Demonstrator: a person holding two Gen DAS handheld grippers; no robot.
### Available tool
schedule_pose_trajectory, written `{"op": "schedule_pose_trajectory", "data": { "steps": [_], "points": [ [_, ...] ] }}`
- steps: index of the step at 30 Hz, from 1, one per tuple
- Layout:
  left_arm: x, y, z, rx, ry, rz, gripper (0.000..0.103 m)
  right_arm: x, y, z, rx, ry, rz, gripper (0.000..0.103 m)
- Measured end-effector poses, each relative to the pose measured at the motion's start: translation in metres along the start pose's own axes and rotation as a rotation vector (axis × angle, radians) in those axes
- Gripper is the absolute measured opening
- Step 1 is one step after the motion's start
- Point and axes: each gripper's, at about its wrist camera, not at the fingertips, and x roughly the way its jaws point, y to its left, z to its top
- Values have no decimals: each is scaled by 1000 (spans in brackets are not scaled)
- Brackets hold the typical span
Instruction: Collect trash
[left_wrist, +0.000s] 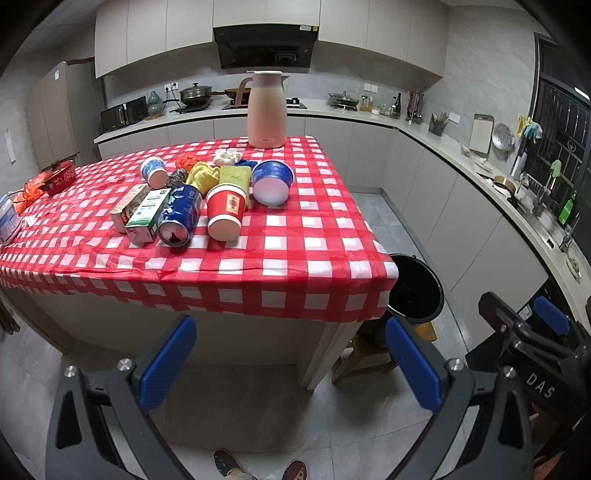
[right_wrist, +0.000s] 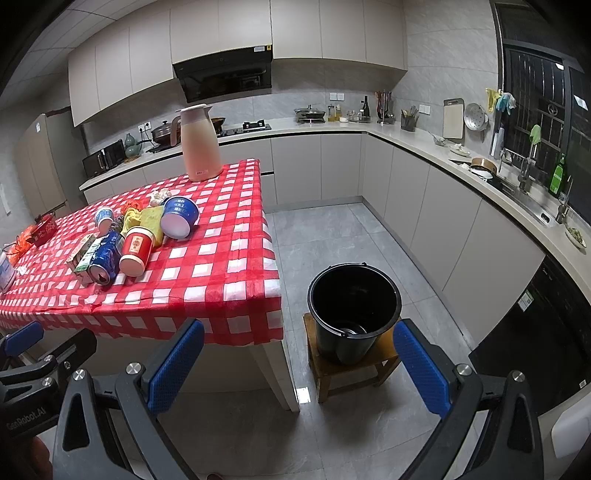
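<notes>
I saw the kitchen desk (left_wrist: 280, 251) with a red checked cloth; both the left hand-held gripper (left_wrist: 291, 363) and right hand-held gripper (right_wrist: 299, 367) stood apart, empty, above the grey tiled floor (right_wrist: 332, 240).

The kitchen is lit evenly from above, a bit dim, and the window (right_wrist: 543, 122) is black, so no light comes in from outside. Both pictures are round fisheye views with dark corners, and straight things like the countertop (right_wrist: 424, 147) and the wall cabinets (left_wrist: 155, 33) bend near the edges. The middle looks sharp, with a soft shadow on the floor (left_wrist: 236, 398) under the table, small shiny spots on the checked tablecloth (left_wrist: 280, 236), and a pale gleam inside the black bucket (right_wrist: 354, 295).
</notes>
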Motion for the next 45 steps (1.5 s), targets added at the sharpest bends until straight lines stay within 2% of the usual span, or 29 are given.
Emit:
{"op": "schedule_pose_trajectory", "data": {
  "steps": [45],
  "points": [
    [1, 12, 1, -12, 6, 5, 103, 1, 10, 1, -11, 8, 10, 103]
  ]
}}
